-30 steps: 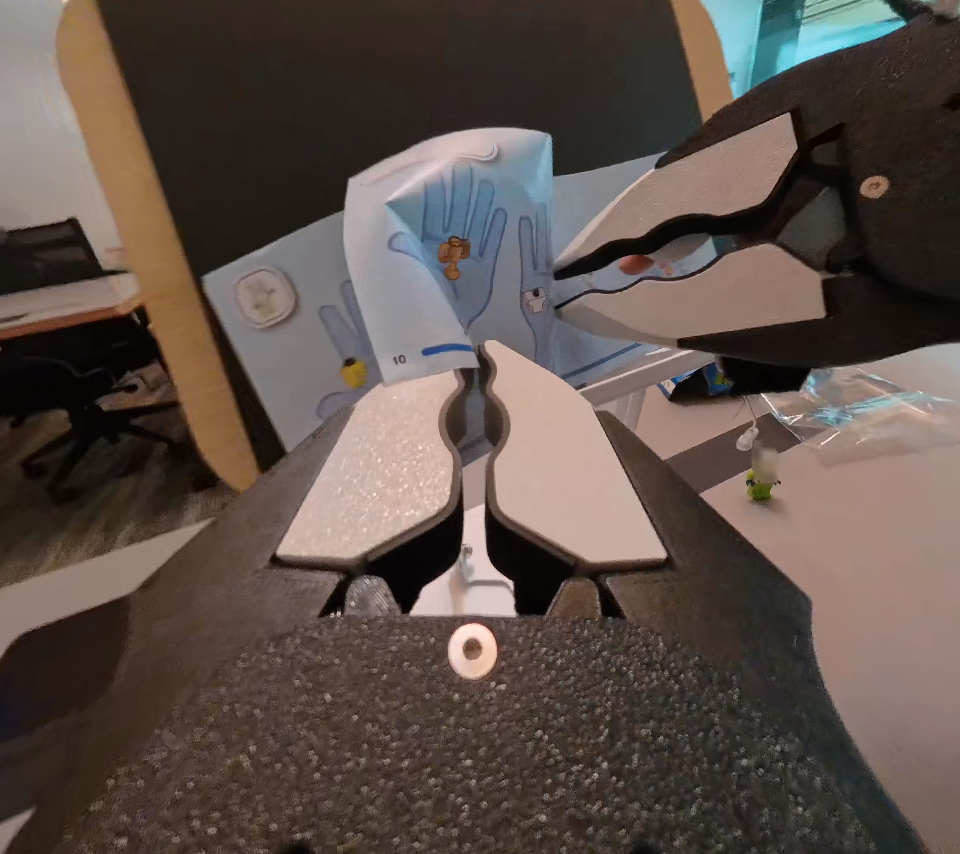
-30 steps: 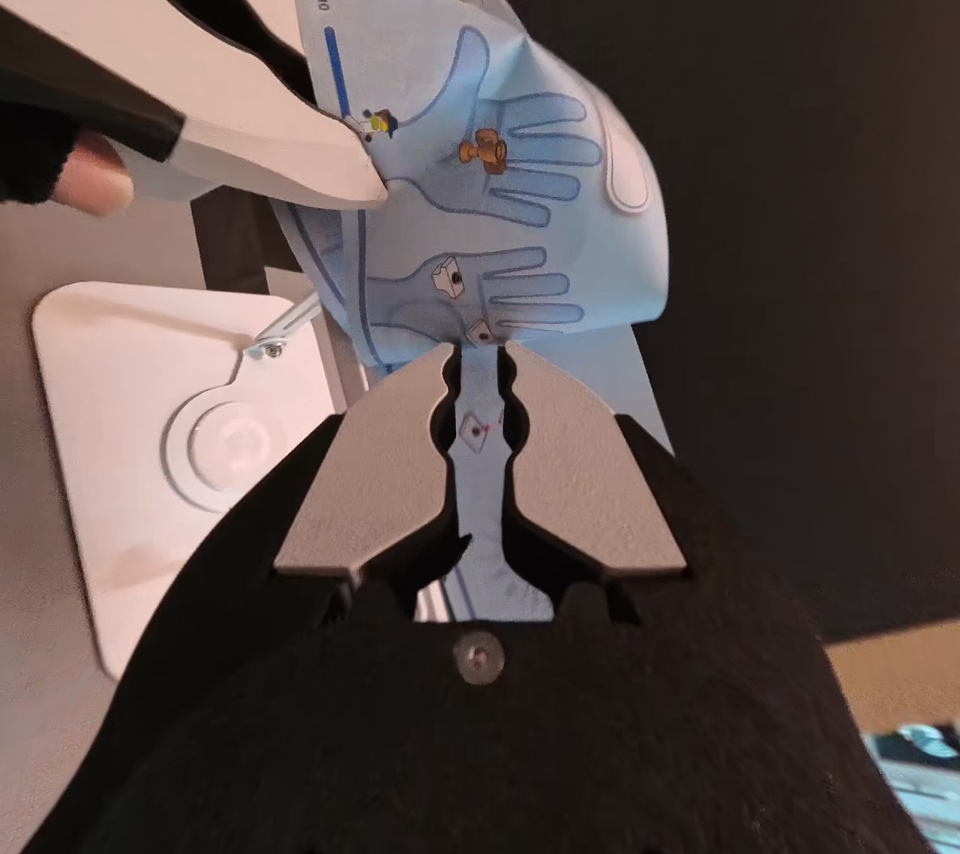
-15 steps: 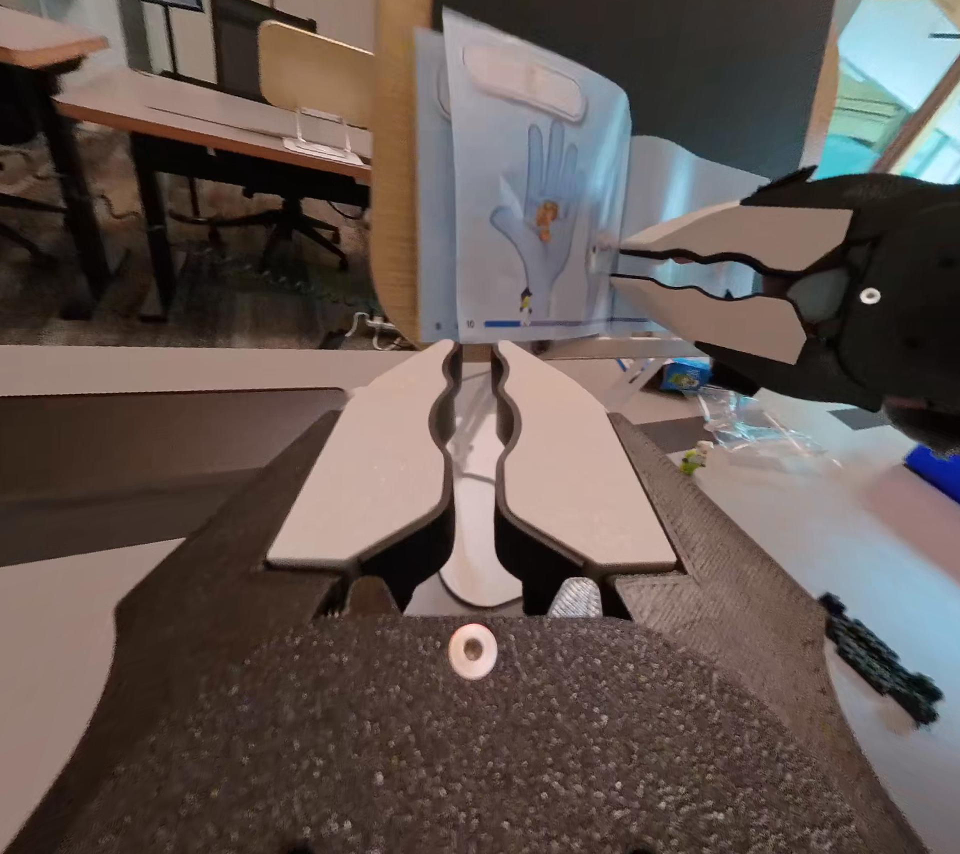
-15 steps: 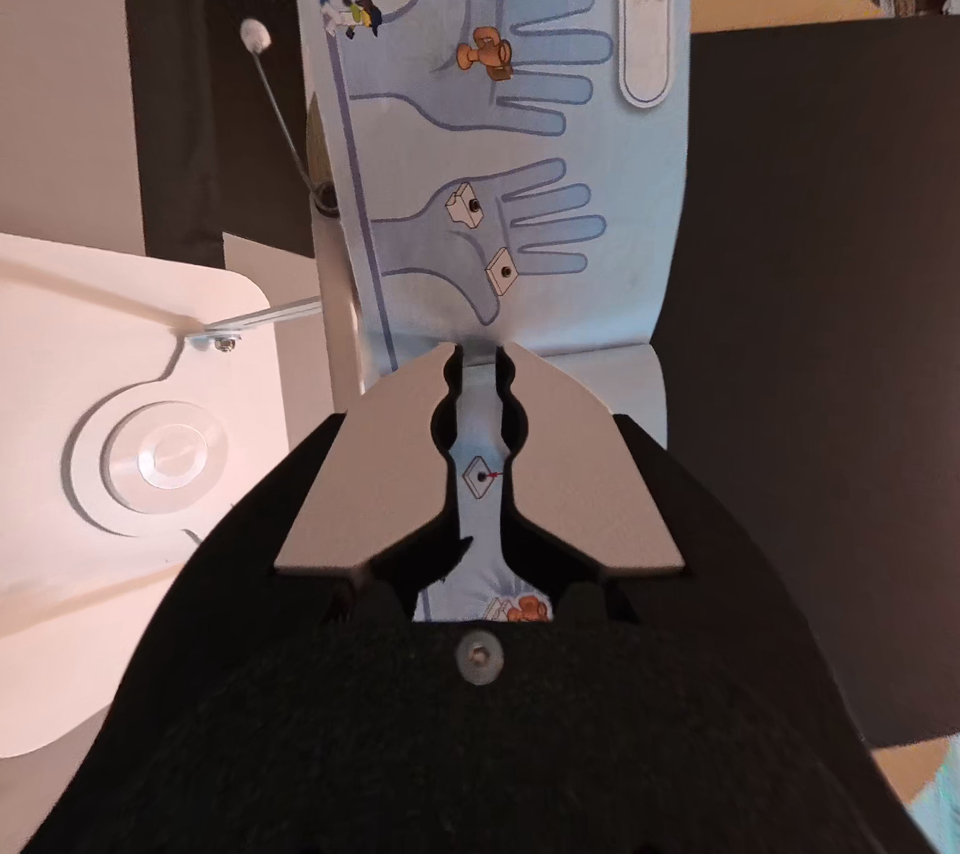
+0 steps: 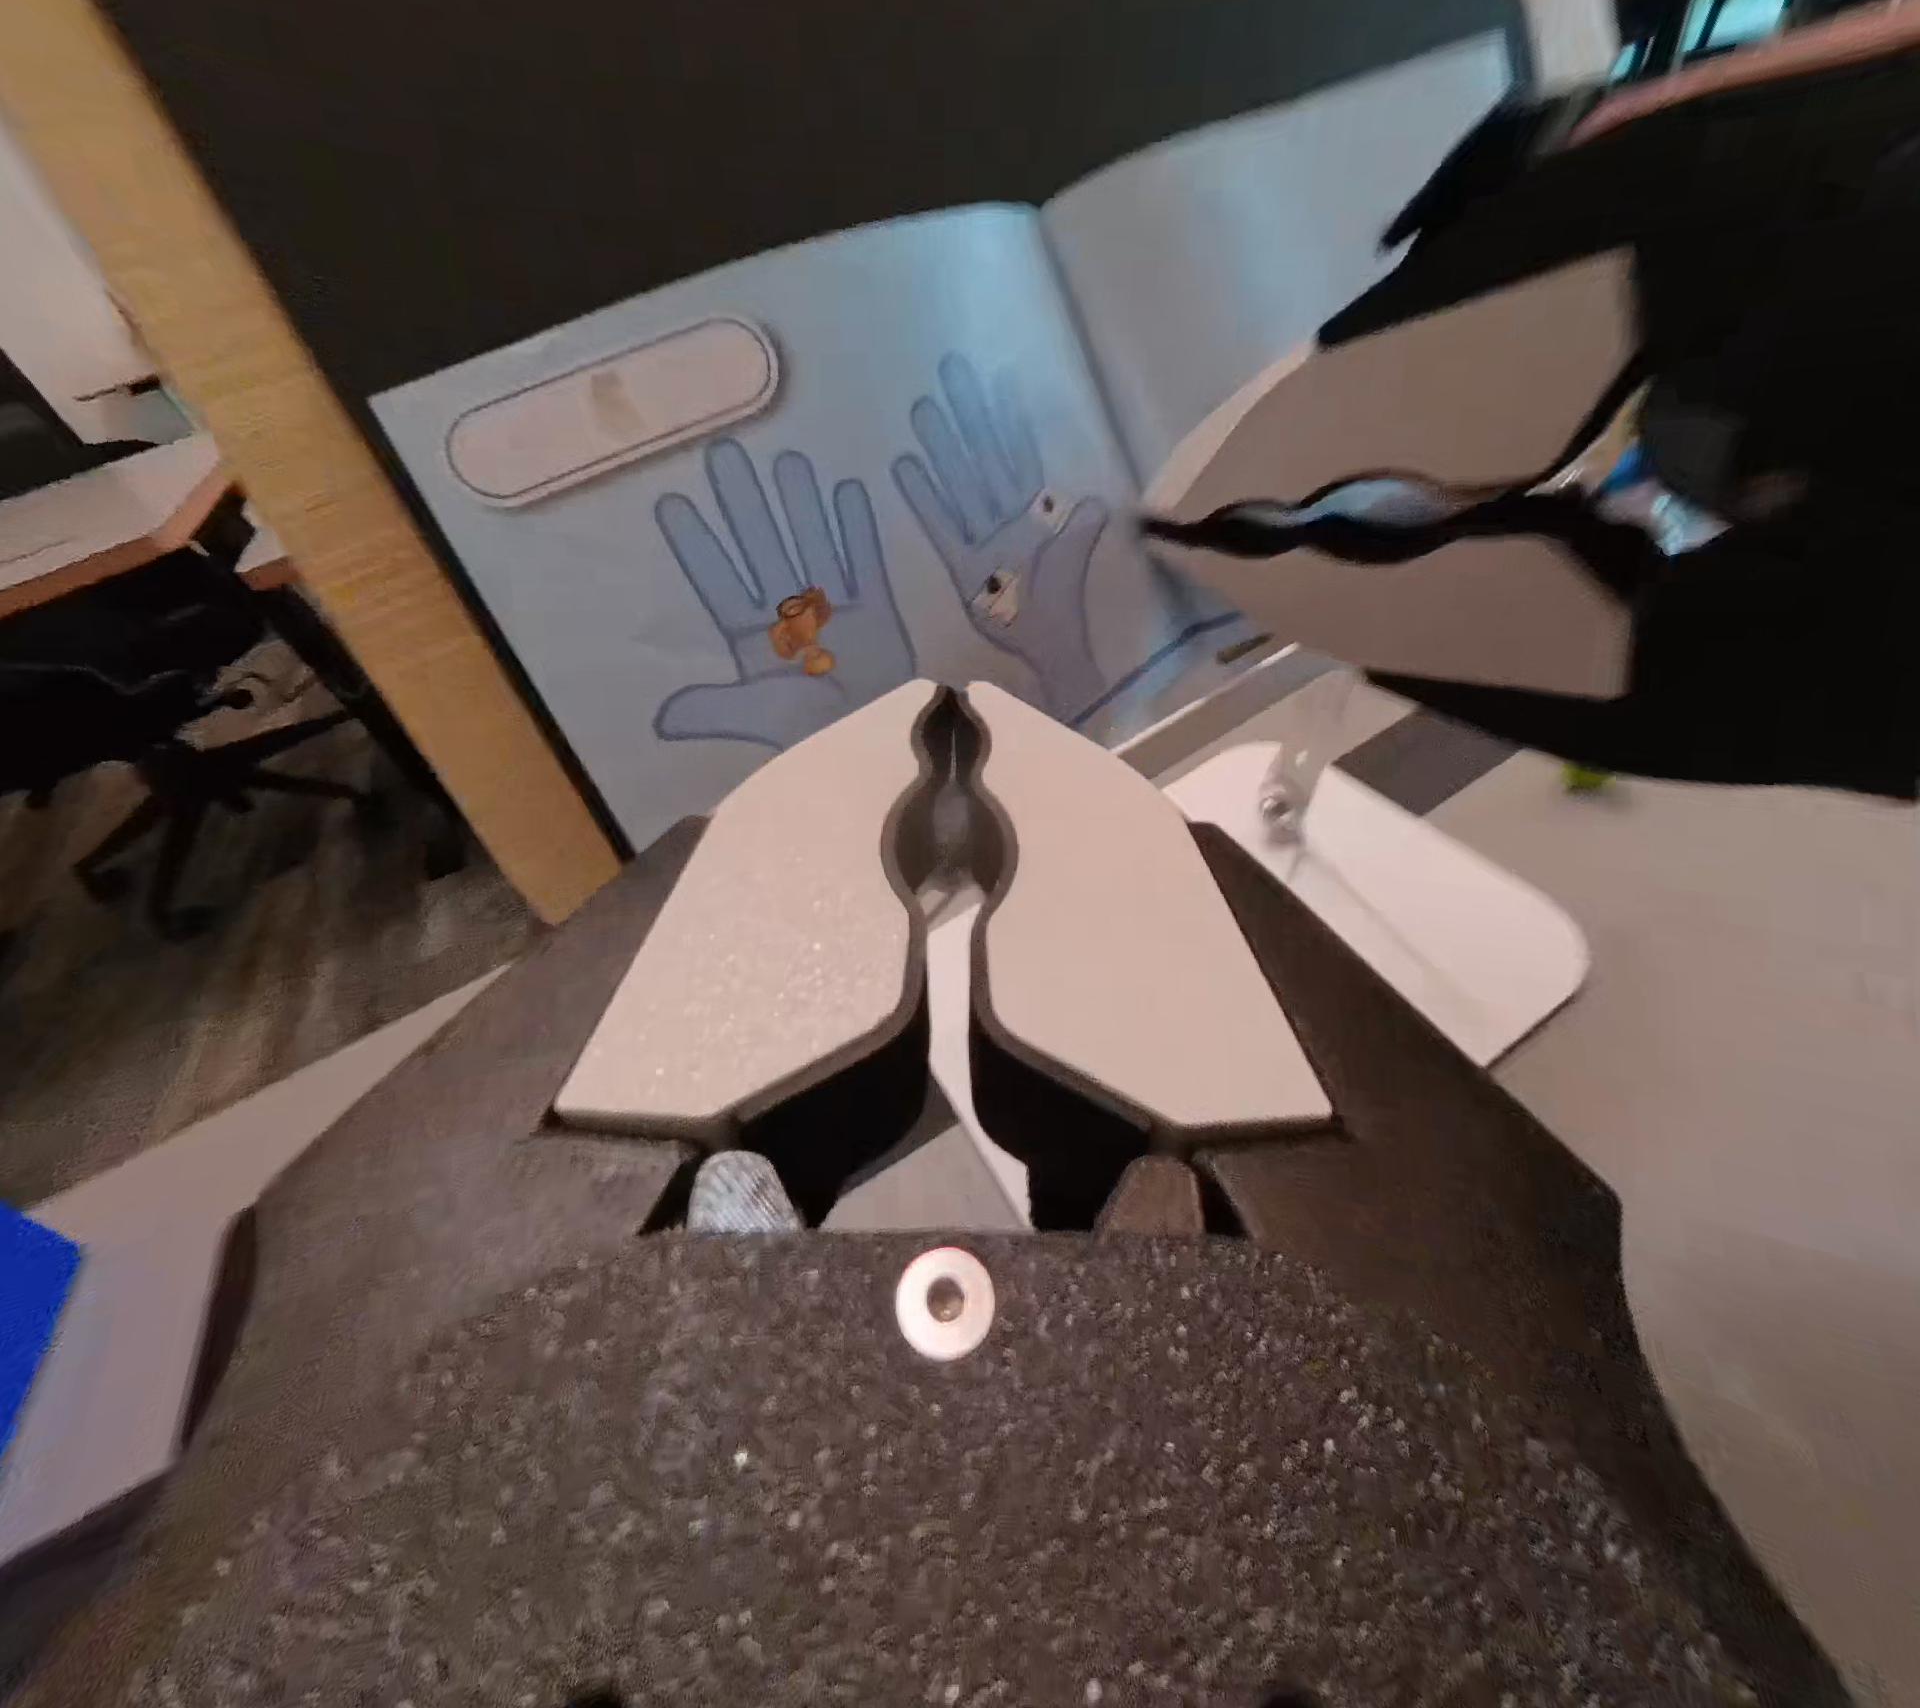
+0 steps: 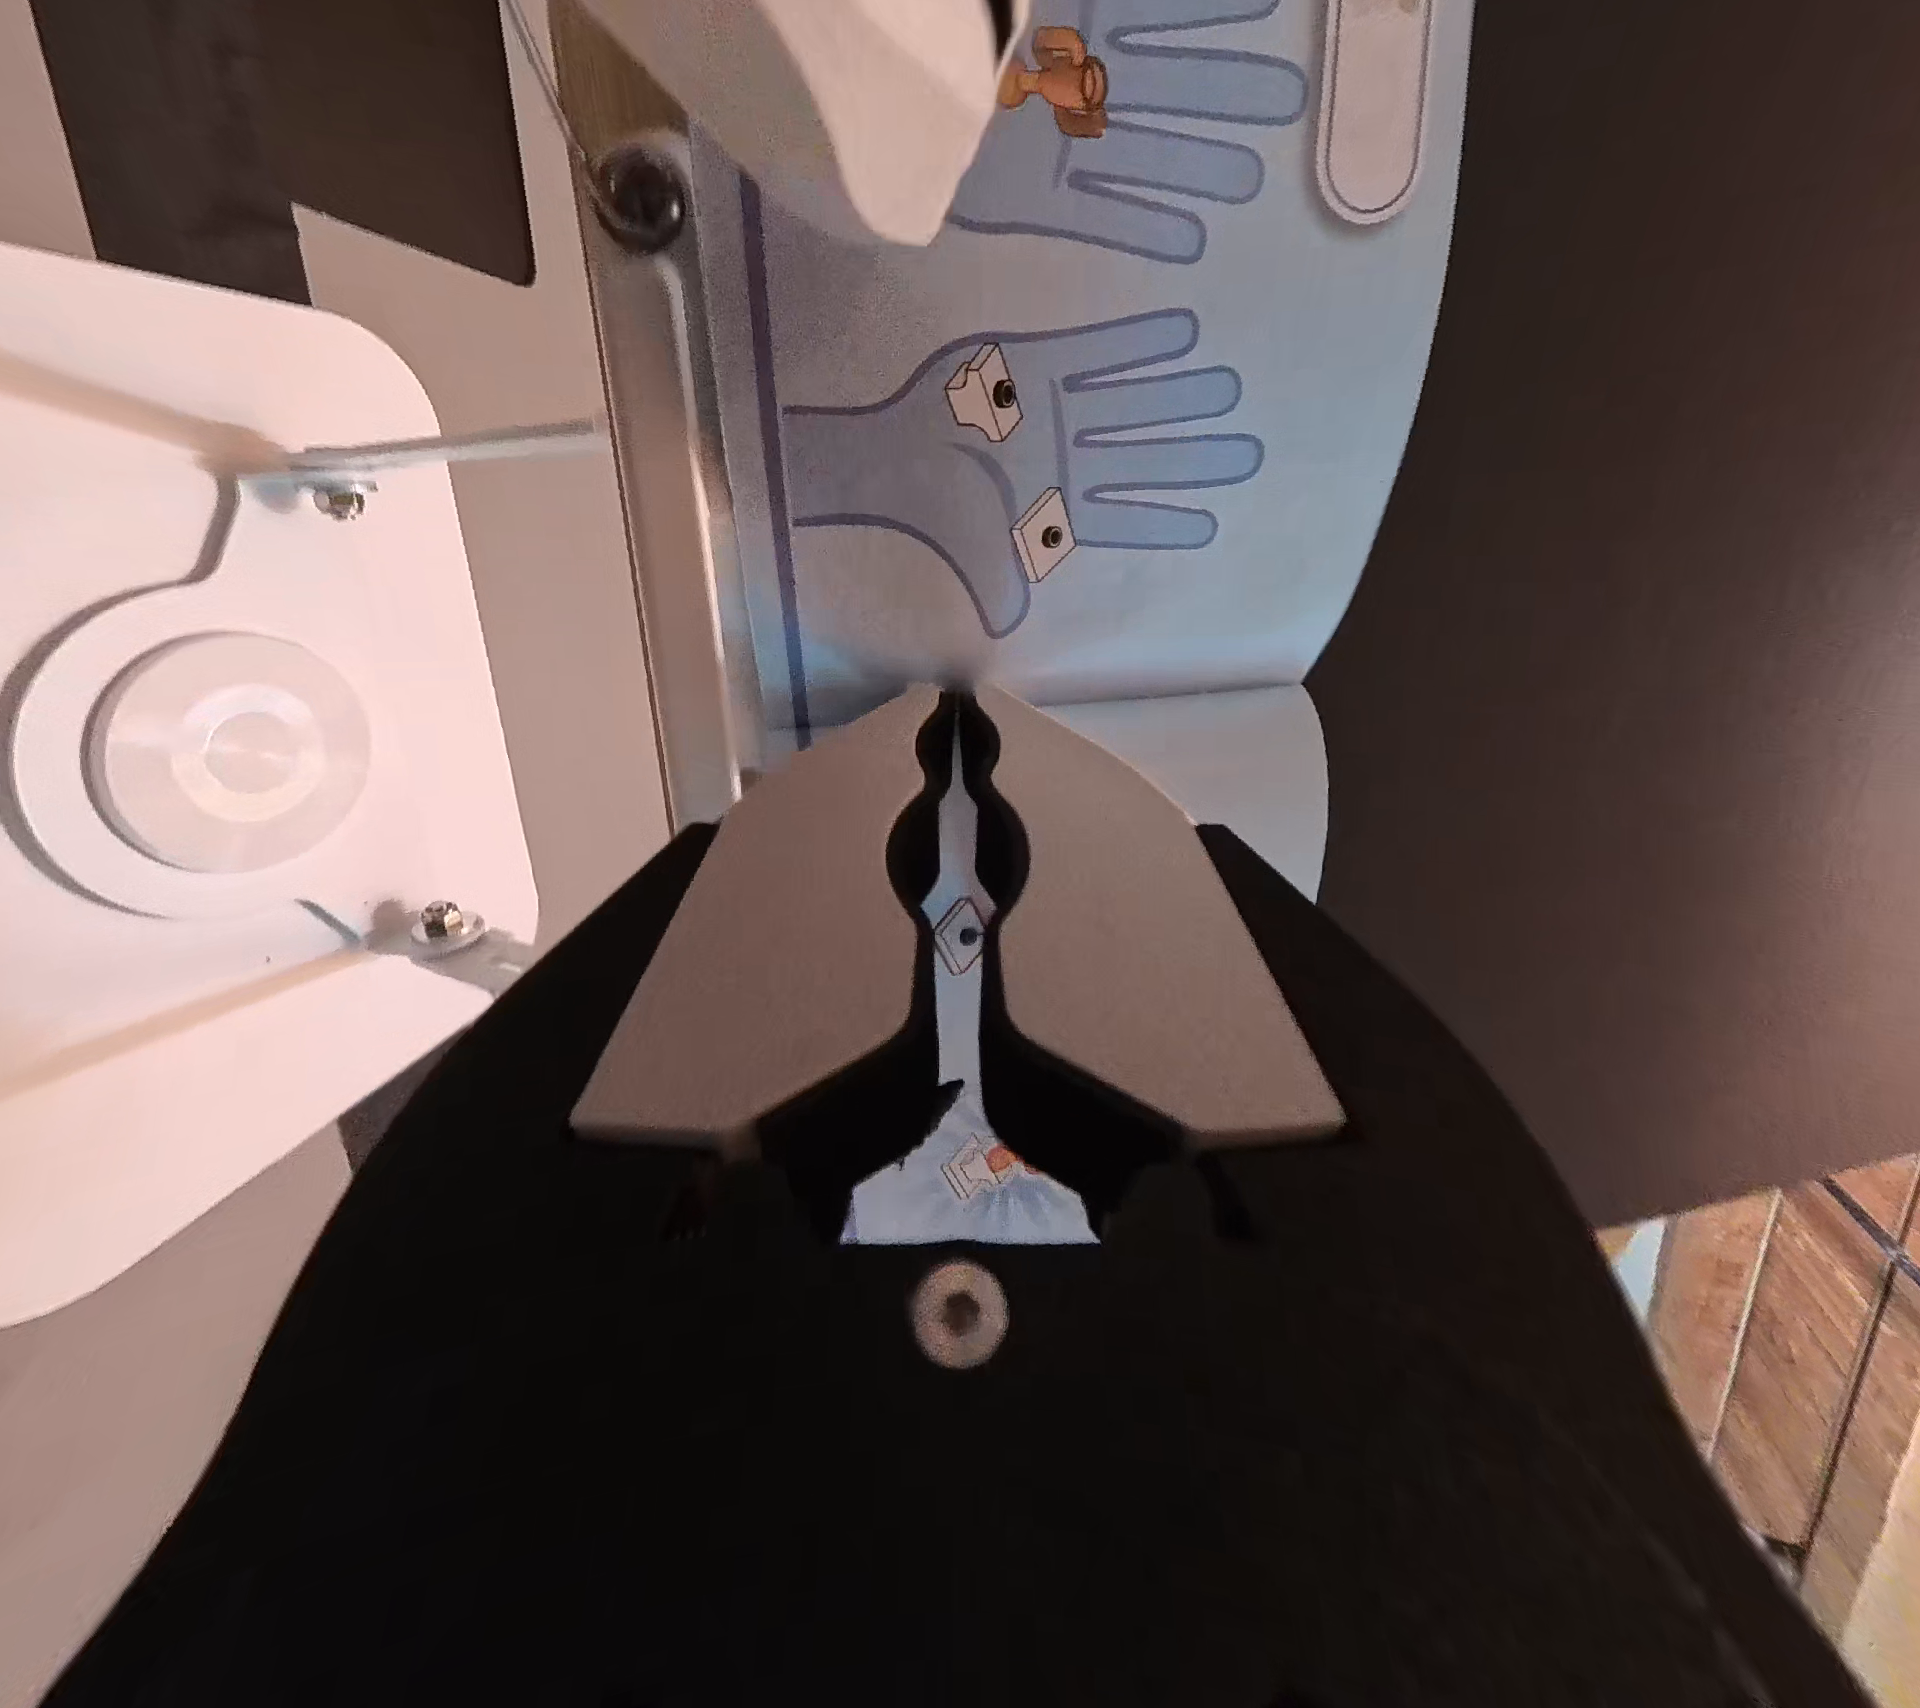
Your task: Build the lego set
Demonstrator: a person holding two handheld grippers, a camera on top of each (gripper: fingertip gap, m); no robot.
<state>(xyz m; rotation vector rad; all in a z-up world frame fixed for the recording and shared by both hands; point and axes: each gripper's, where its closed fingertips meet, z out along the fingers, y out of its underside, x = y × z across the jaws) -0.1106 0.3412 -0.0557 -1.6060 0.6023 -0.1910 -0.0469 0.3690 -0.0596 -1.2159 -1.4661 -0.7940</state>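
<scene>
My left gripper [image 5: 948, 708] is pinched closed on nothing before the instruction booklet [image 5: 831, 453] propped on its white stand [image 5: 1455, 931]. My right gripper [image 6: 954, 702], also closed and empty, hides the booklet's lower pages; motion blur smears its outline in the left wrist view.

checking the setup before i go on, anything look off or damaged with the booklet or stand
Nothing stands out. The light blue instruction booklet stands open and flat on its white metal stand, pages uncreased. Both the left gripper and right gripper are shut and hold nothing. Motion blur hides fine detail.
</scene>
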